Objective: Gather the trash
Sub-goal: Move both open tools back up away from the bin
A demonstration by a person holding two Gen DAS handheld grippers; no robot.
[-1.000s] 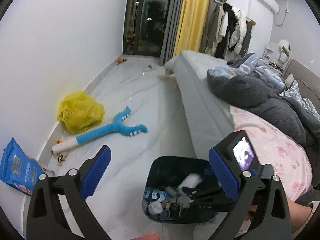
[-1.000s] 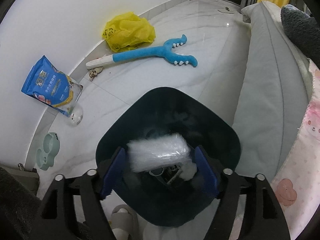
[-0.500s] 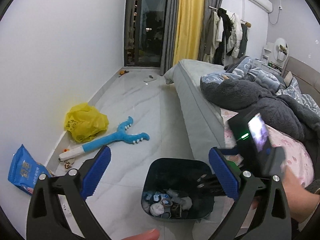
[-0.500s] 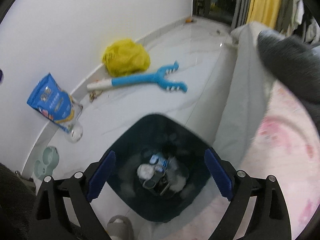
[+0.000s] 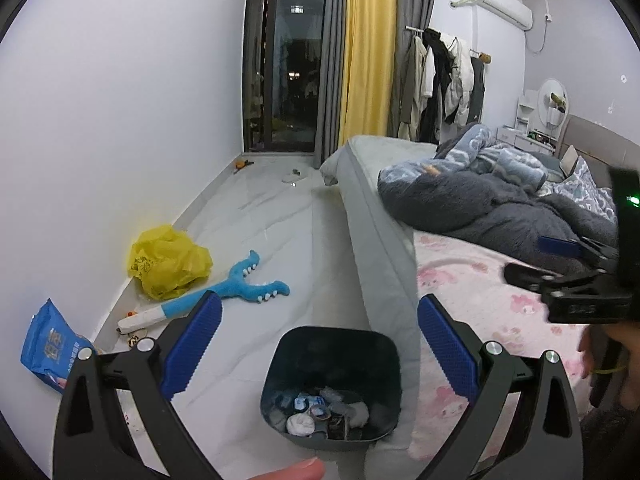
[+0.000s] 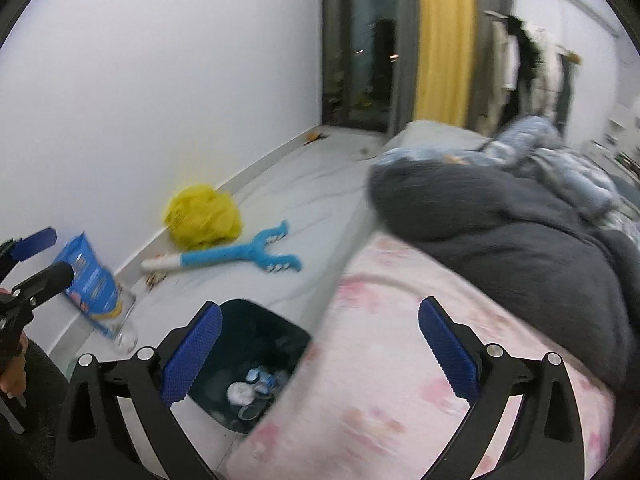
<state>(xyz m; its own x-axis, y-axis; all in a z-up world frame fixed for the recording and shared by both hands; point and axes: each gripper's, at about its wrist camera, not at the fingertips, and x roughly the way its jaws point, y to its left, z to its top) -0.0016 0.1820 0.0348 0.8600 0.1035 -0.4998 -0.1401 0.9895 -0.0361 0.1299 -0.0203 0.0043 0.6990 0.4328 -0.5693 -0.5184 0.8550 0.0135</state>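
Observation:
A dark bin stands on the floor against the bed, with white wads and small cups lying in it. My left gripper hovers open above and in front of the bin, nothing between its blue pads. My right gripper is up over the pink bed sheet, jaws opening wide with nothing between them; the bin lies below its left finger. In the left wrist view the right gripper shows at the right edge. A yellow plastic bag and a blue snack bag lie by the wall.
A blue and white toy grabber lies on the floor near the yellow bag. A clear bottle leans by the snack bag. The bed carries a dark grey blanket. Small bits lie near the far glass door.
The right gripper let a clear crumpled wrapper drop into the bin, opened wide, then rose and swung right over the bed. The left gripper drew back and up a little.

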